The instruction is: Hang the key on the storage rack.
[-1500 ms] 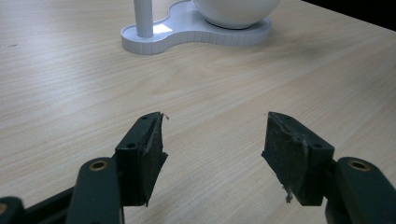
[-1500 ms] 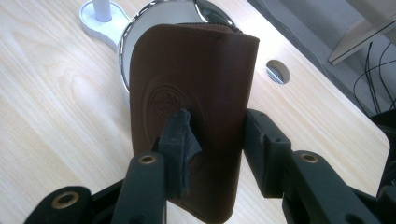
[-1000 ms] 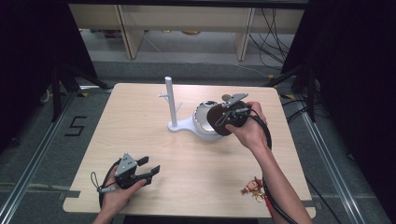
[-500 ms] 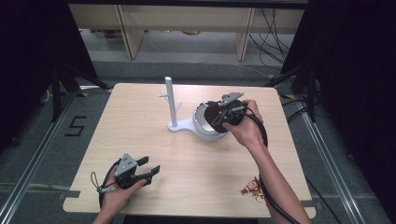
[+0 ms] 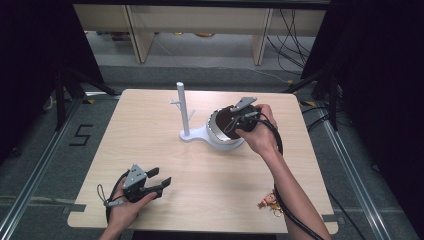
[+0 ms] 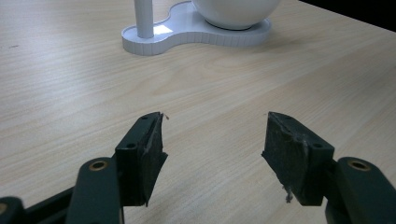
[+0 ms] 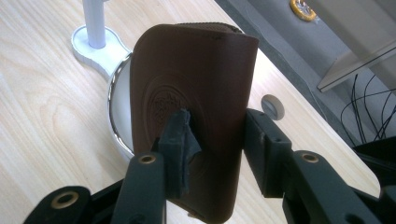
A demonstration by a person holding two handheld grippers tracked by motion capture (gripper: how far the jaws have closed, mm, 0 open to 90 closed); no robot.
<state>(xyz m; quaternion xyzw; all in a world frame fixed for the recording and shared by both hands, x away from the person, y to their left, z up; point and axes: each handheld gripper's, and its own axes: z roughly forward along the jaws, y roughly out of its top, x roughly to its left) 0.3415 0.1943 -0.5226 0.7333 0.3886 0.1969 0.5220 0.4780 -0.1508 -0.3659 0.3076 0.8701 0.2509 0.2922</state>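
High view: right gripper (image 5: 231, 118) sat over the white bowl (image 5: 220, 135) near the table's (image 5: 150, 130) far right, jaws clamped on a brown leather pouch (image 5: 226, 120) held at the bowl's mouth. The bowl sat on a white stand base (image 5: 197, 136) with an upright post (image 5: 182, 107). Left gripper (image 5: 161, 180) rested low at the near left edge of the table, well apart from the bowl, jaws spread with nothing between them. A small trinket (image 5: 269, 202) lay near the front right edge, beside the right forearm.

Left gripper view: both jaws stood wide apart over bare wood, holding nothing. Stand base (image 6: 187, 32) and bowl (image 6: 233, 11) were farther off at the top.

Right gripper view: pouch (image 7: 191, 102) stood upright between the jaws, pads pressing on both faces, about half closed. An embossed round stamp showed on its front. Bowl rim (image 7: 114, 107) and post (image 7: 93, 21) were behind the pouch, to the left.
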